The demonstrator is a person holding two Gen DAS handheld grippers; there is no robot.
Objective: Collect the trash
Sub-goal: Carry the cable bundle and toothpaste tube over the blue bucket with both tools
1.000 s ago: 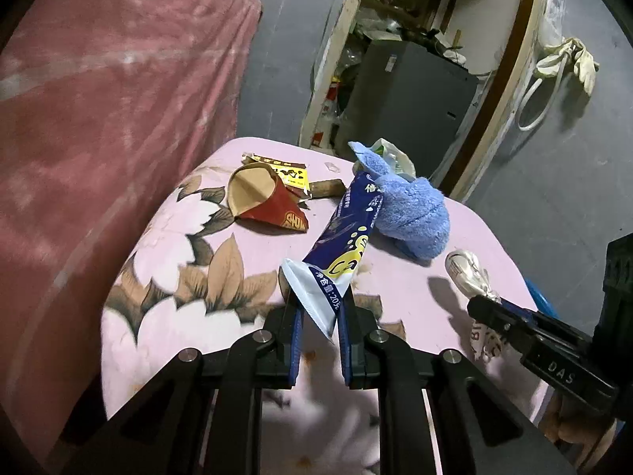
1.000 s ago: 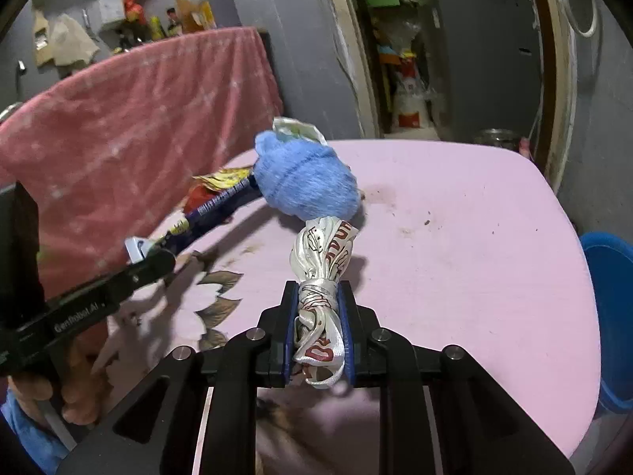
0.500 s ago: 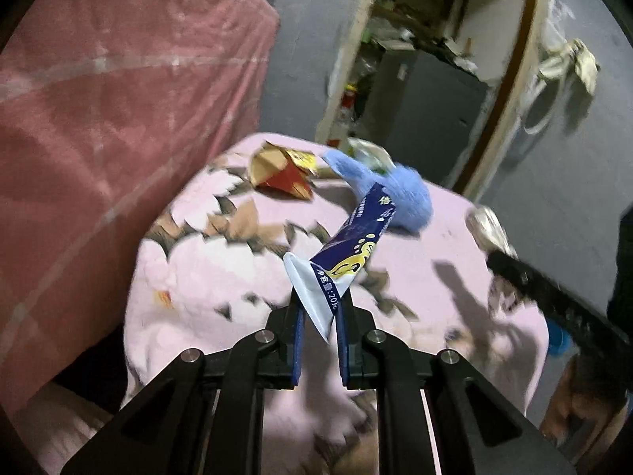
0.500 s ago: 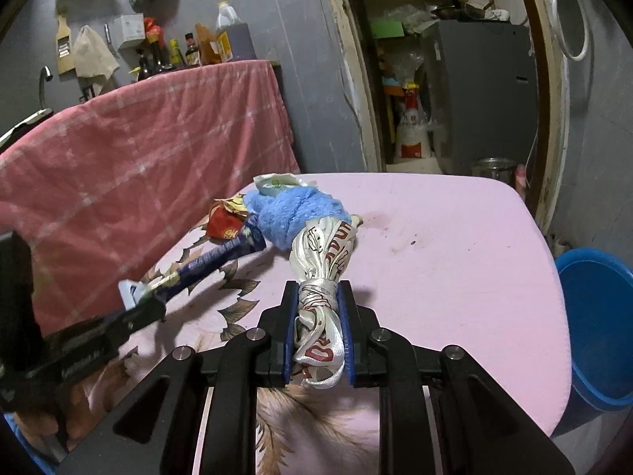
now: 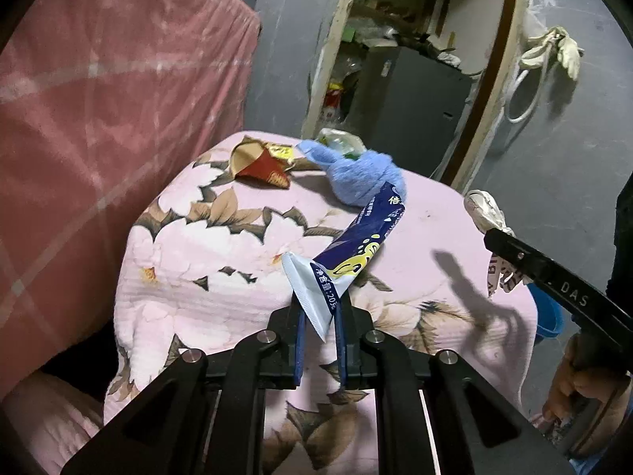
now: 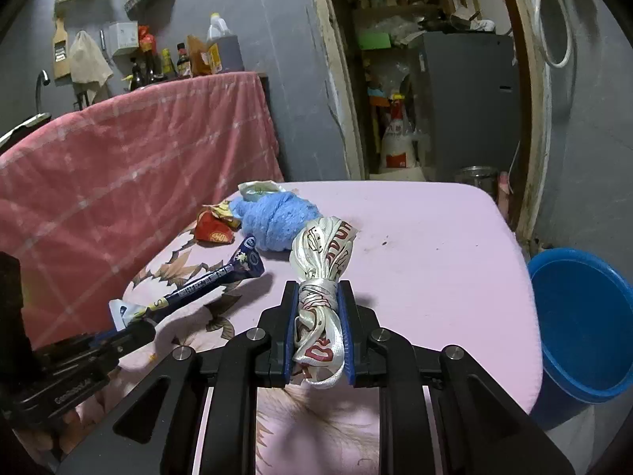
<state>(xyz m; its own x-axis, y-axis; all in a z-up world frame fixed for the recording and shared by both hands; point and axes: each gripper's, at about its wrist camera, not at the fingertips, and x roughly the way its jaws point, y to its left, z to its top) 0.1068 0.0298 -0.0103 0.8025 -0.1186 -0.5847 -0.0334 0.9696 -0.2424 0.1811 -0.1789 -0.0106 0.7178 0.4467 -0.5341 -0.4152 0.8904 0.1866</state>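
Note:
My left gripper (image 5: 319, 316) is shut on a long blue and white wrapper (image 5: 356, 245), held above the table; it also shows in the right wrist view (image 6: 209, 281). My right gripper (image 6: 318, 308) is shut on a crumpled white wrapper with red print (image 6: 324, 253), also seen in the left wrist view (image 5: 484, 209). On the pink flowered tablecloth (image 5: 205, 261) lie a red paper cone wrapper (image 5: 257, 162), a yellow wrapper (image 5: 279, 151) and a clear crumpled wrapper (image 5: 340, 139) behind a blue cloth (image 5: 360, 182).
A blue bucket (image 6: 581, 328) stands on the floor right of the table. A pink checked cloth (image 6: 130, 158) covers a counter at the left. An open doorway with a grey cabinet (image 6: 467, 91) lies behind the table.
Both grippers have pulled back and risen from the table with their wrappers. The blue bucket has come into the right wrist view.

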